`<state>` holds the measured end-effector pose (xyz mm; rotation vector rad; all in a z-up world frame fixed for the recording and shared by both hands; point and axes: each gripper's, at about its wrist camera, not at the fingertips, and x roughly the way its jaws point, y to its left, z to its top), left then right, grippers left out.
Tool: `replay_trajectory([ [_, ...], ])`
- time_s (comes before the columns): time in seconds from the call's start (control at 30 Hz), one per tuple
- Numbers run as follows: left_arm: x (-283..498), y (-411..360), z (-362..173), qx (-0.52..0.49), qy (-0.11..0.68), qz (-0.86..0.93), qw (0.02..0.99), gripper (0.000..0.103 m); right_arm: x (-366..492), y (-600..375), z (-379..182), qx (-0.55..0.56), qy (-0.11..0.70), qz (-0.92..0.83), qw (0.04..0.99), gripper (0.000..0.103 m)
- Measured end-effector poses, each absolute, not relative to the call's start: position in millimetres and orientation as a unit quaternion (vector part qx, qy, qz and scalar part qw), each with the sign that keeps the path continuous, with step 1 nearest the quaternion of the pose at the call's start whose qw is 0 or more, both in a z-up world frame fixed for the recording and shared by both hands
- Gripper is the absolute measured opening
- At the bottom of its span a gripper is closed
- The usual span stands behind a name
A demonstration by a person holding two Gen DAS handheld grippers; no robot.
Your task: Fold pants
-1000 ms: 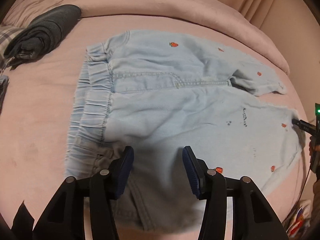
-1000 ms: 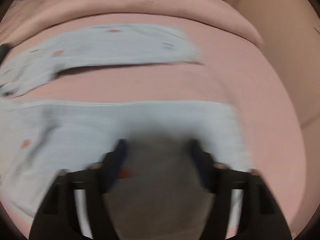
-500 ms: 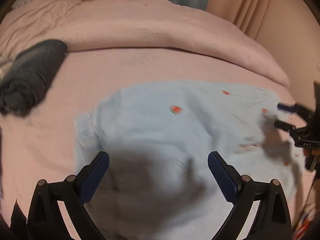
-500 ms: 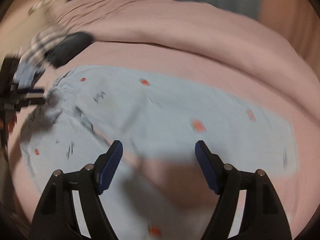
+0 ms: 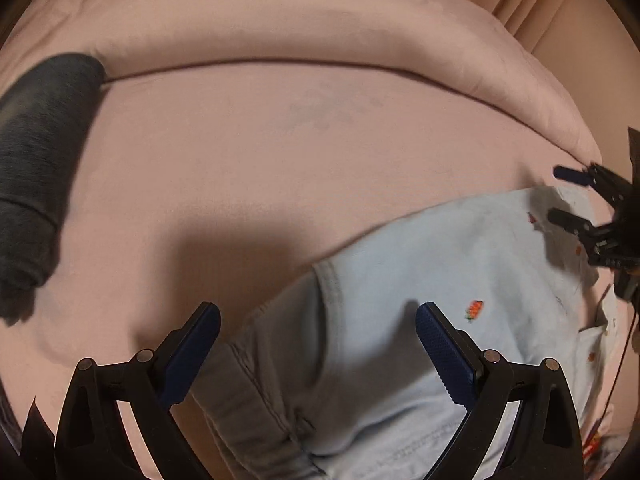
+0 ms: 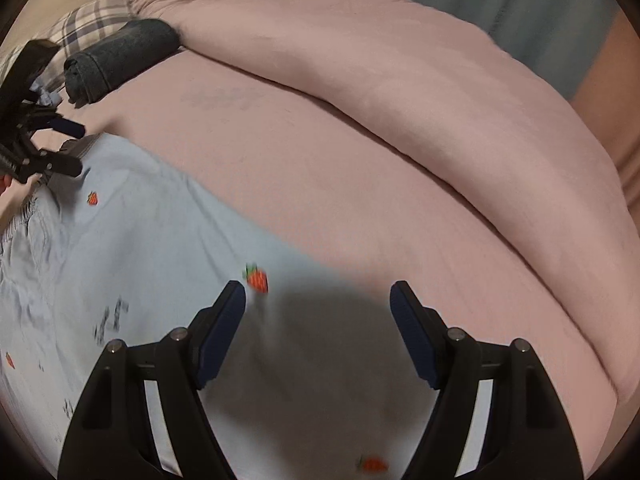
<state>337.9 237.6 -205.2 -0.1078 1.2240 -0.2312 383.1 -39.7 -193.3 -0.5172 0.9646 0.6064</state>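
Observation:
Light blue pants [image 5: 420,264] with small strawberry prints lie flat on the pink bed sheet [image 5: 280,152]. In the left wrist view my left gripper [image 5: 316,316] hangs open wide just above the elastic waistband [image 5: 256,396], its pads clear of the cloth. My right gripper [image 5: 564,194] shows at the right edge over the far end of the pants. In the right wrist view my right gripper [image 6: 318,296] is open above a shadowed part of the pants [image 6: 132,240], with nothing pinched. The left gripper [image 6: 72,147] appears at the left edge by the waistband.
A rolled dark grey garment [image 5: 36,168] lies on the sheet to the left, and in the right wrist view this grey roll [image 6: 120,56] sits beside a plaid pillow [image 6: 96,20]. A bunched pink duvet [image 5: 320,32] runs along the back. Curtains [image 6: 520,20] hang behind.
The left jaws have spread from half open to wide. Both grippers have swept across the bed, so the pants now sit lower in each view. The right gripper has rolled round.

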Motion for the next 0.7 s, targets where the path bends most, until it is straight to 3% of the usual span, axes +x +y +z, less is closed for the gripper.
replay_trajectory([
  [0.1, 343, 238, -215, -0.041, 0.592, -0.127, 0.794, 0.072, 408, -31, -206, -0.265, 0.482, 0.287, 0.784, 0.073],
  [0.13, 342, 237, -215, -0.037, 0.592, -0.133, 0.794, 0.07, 414, -30, -212, -0.271, 0.499, 0.286, 0.772, 0.07],
  [0.17, 341, 235, -215, -0.028, 0.589, -0.14, 0.796, 0.065, 419, -32, -219, -0.278, 0.514, 0.286, 0.76, 0.057],
  [0.2, 338, 233, -214, -0.02, 0.584, -0.147, 0.798, 0.052, 423, -31, -229, -0.285, 0.534, 0.288, 0.742, 0.05],
  [0.23, 335, 230, -211, -0.01, 0.578, -0.142, 0.804, 0.04, 423, -30, -232, -0.284, 0.539, 0.297, 0.735, 0.033],
  [0.27, 332, 229, -209, -0.004, 0.572, -0.136, 0.809, 0.035, 421, -29, -230, -0.281, 0.533, 0.308, 0.736, 0.018],
  [0.3, 328, 228, -206, -0.004, 0.565, -0.13, 0.814, 0.027, 416, -25, -227, -0.293, 0.519, 0.314, 0.739, 0.008],
  [0.43, 319, 225, -194, 0.015, 0.53, -0.101, 0.842, 0.022, 403, -9, -224, -0.357, 0.476, 0.296, 0.747, 0.004],
  [0.53, 315, 218, -201, 0.029, 0.521, -0.07, 0.85, 0.023, 415, -4, -209, -0.328, 0.443, 0.265, 0.791, 0.004],
  [0.57, 317, 216, -211, 0.034, 0.537, -0.064, 0.84, 0.027, 418, -1, -210, -0.323, 0.432, 0.252, 0.803, 0.004],
  [0.63, 317, 215, -215, 0.041, 0.536, -0.039, 0.843, 0.048, 426, 9, -233, -0.316, 0.485, 0.247, 0.777, 0.007],
  [0.7, 314, 220, -209, 0.035, 0.537, -0.029, 0.842, 0.054, 420, 17, -238, -0.342, 0.465, 0.245, 0.779, 0.014],
])
